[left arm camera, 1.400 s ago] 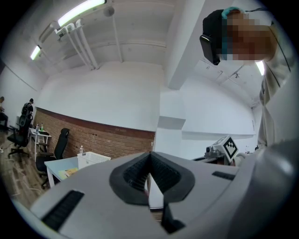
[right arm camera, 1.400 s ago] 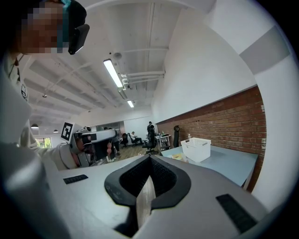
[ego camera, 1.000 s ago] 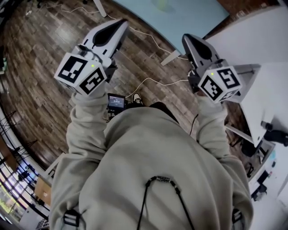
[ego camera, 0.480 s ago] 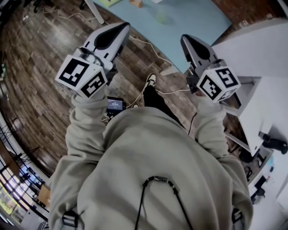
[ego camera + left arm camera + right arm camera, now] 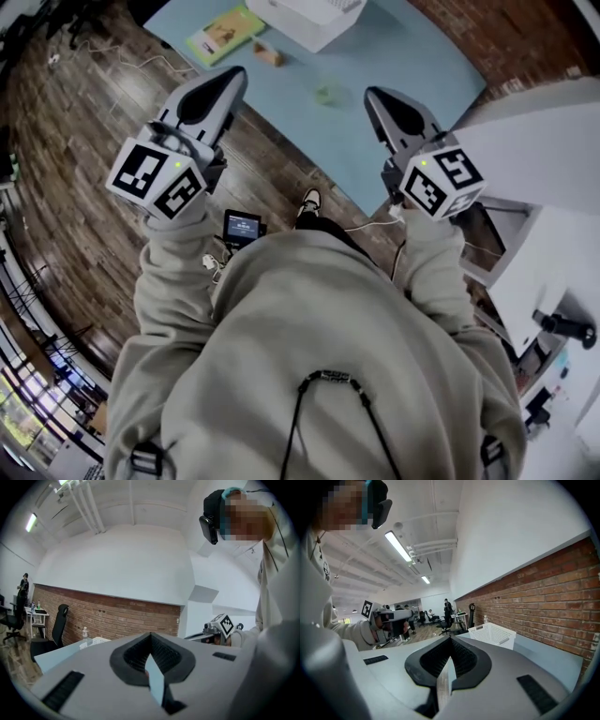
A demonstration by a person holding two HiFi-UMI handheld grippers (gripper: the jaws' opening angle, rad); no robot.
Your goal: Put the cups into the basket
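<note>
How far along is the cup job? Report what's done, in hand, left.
Done: nothing visible; the pale green translucent cup stands on the light blue table, outside the white plastic basket. In hand: nothing; left gripper and right gripper jaws shut, empty. Left: picking it up, basketing it.

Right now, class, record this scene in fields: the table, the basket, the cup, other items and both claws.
Table: light blue tabletop, ahead of the person
Basket: white plastic lattice basket, at its far end
Cup: small translucent green cup, on the table, outside the basket
Other items: flat yellow-green book, small brown block
Left claw: shut, empty
Right claw: shut, empty
</note>
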